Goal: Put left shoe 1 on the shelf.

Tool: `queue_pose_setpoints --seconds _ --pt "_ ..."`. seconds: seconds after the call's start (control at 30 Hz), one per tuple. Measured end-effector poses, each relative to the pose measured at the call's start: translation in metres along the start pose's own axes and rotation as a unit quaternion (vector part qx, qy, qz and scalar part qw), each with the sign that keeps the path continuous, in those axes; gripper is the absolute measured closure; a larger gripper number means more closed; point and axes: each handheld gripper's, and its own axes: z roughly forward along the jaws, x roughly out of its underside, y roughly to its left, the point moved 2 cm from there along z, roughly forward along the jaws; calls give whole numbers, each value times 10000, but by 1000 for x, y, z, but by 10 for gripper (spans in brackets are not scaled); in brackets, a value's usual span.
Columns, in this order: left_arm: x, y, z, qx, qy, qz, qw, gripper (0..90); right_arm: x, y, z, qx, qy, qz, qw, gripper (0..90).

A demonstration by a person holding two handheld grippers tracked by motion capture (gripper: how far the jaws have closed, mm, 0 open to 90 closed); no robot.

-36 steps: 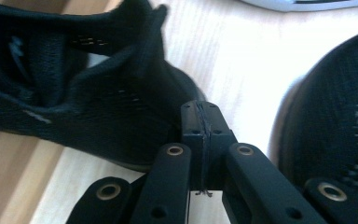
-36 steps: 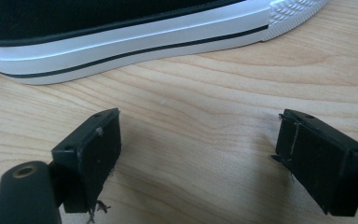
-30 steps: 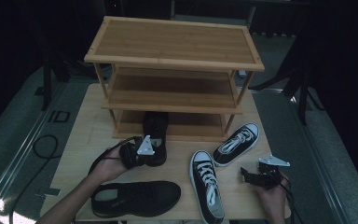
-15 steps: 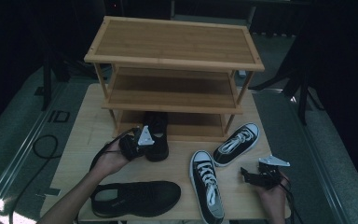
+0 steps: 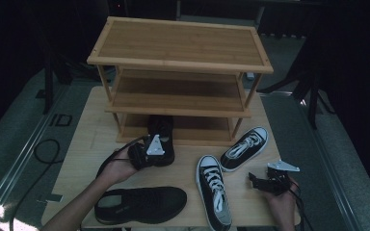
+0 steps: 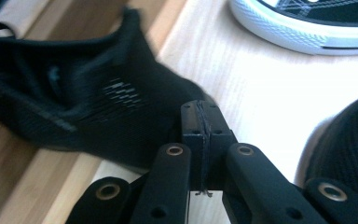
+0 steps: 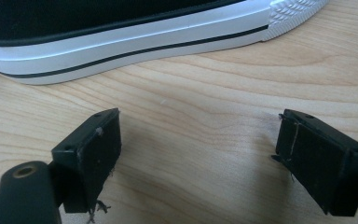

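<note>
Wooden table [image 5: 82, 144]: my left gripper [image 6: 200, 122], jaws together, touches black shoe [image 6: 88, 107]; right gripper [image 7: 198, 161] jaws apart, sneaker [image 7: 121, 42] ahead.

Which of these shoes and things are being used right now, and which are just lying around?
In use: black shoe at the bottom shelf; left hand-held gripper, shut, against it; wooden shoe rack.
Lying about: front black shoe; middle sneaker; sneaker nearer the rack; right hand-held gripper, open.
</note>
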Motion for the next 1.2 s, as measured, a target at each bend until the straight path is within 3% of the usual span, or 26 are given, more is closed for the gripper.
queue_pose_setpoints --seconds 0.37,0.67,0.93,1.03,1.2 --pt "-1 -14 20 406 397 409 9975 900 0 0 0 -6 1 -4 10000 139" --pt "8 -7 29 206 759 467 9958 900 0 0 0 -6 1 -5 10000 139" --pt "8 -4 28 192 751 457 9959 900 0 0 0 -6 1 -5 10000 138" --pt "9 -1 27 50 793 463 9958 900 0 0 0 -6 1 -5 10000 139" --pt "11 9 28 -47 781 277 9966 900 0 0 0 -6 1 -5 10000 139"
